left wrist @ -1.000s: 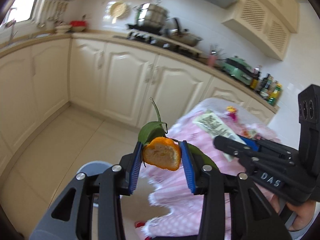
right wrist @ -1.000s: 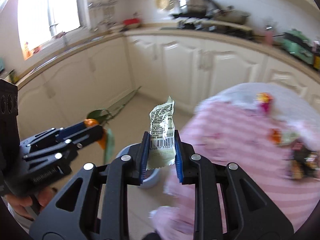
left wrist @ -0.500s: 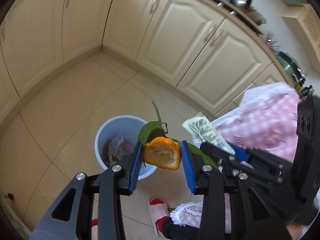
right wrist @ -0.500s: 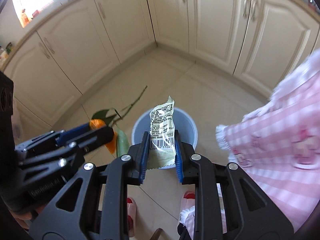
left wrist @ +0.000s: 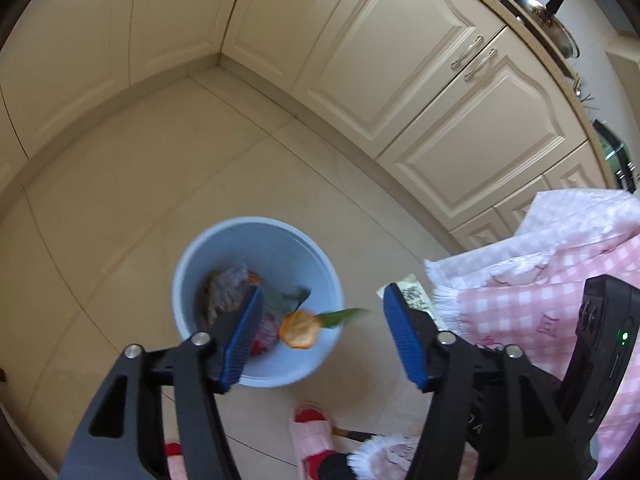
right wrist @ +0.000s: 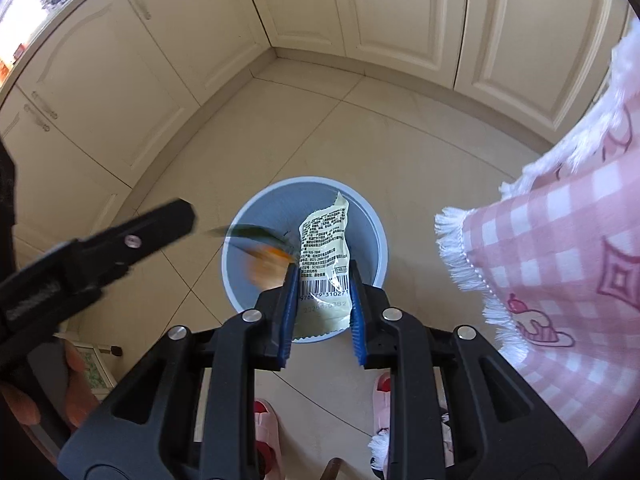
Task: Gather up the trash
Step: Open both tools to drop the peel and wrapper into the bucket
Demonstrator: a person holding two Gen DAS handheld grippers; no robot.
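The orange peel piece with green leaves (left wrist: 299, 330) is loose between the opening jaws of the left claw (left wrist: 320, 338), touching neither pad, directly above the round pale-blue plastic bin (left wrist: 188, 280) on the tiled floor. The right claw (right wrist: 322, 300) grips the cream printed snack wrapper (right wrist: 326, 252) over the same bin, positioned for release.

- You have 2 grippers: the left gripper (left wrist: 320, 332) and the right gripper (right wrist: 322, 300).
- You see 1 blue bin (left wrist: 256, 236) at 12 o'clock from both.
- 1 orange peel (left wrist: 299, 335) with 1 green leaf (left wrist: 340, 317).
- 1 snack wrapper (right wrist: 326, 248).
- 2 pink slippers (right wrist: 380, 400) at 6 o'clock.
- 1 pink checked cloth (right wrist: 560, 272) at 3 o'clock.
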